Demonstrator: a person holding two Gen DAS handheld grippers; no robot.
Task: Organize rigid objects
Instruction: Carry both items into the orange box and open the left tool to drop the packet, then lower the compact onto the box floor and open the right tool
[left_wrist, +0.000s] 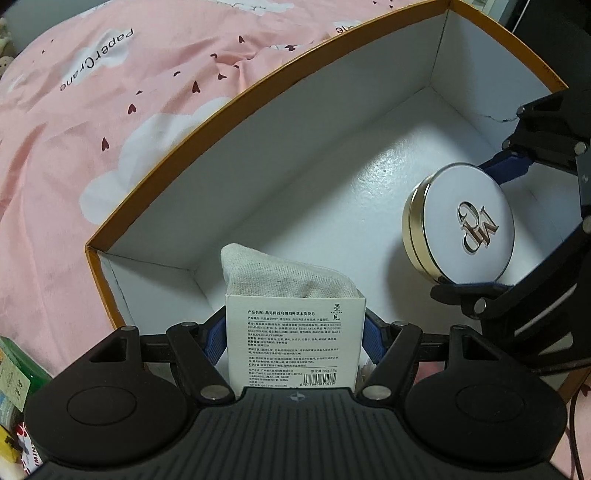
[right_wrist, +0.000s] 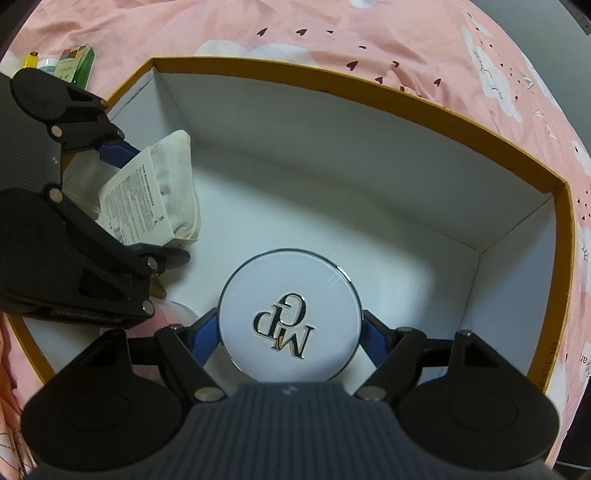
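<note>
Container: orange-rimmed white cardboard box (right_wrist: 424, 236) is seen lying open on a pink patterned bedsheet (left_wrist: 74, 155); its white floor fills the middle of both views.
Left gripper (left_wrist: 295, 339): closed by its blue pads on a white printed carton with a beige cloth pouch protruding from its top (left_wrist: 295, 343); the carton is held upright at the lower centre of the left view, over the box's near-left corner.
Right gripper (right_wrist: 290, 332): closed around the rim of a round white compact with gold edge and monogram lid (right_wrist: 290, 317); the compact is held lid-up, low over the box floor, at the lower centre of the right view.
Key relation: both items are already inside the box walls, carton toward the left end, compact toward the right; floor lies directly beneath each, so a short lowering is judged sufficient.
Contact with floor: cannot be told for either item.
Clutter: green packet (right_wrist: 83, 64) is seen outside the box, upper left.
</note>
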